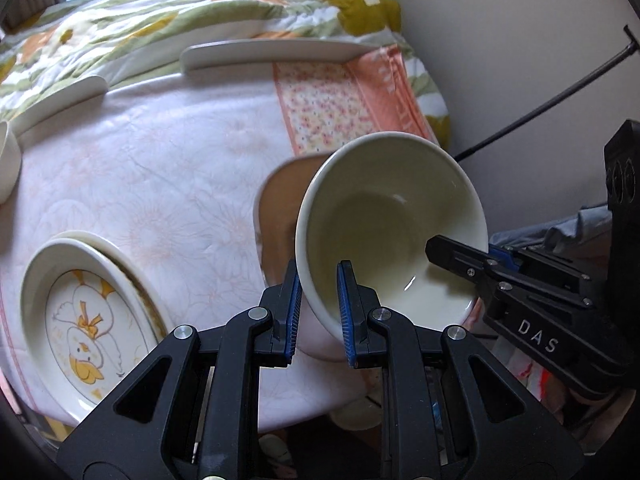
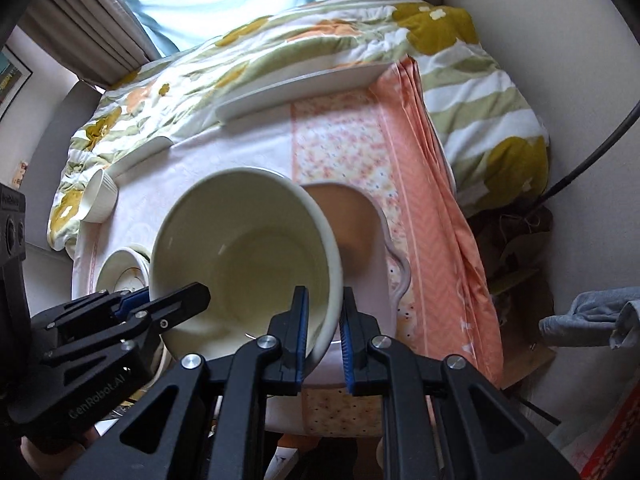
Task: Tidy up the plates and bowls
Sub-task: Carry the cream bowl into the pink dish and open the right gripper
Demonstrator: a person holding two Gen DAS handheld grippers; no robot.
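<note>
Bare cloth (image 1: 168, 184) lies open between ringing plates (image 1: 272, 54) (table's edges).

Bowl (image 1: 384, 216), glazed ceramic, smooth and glossy cream. Left gripper (image 1: 318, 312) and right gripper (image 2: 323, 332), matt black plastic with ribbed blue pads (image 1: 345, 312) and bright metal pins. Tablecloth (image 1: 160, 168), soft matt woven cloth. Patterned plate (image 1: 36, 280), glossy glazed ceramic. Quilt (image 2: 280, 48), matt printed fabric.
</note>
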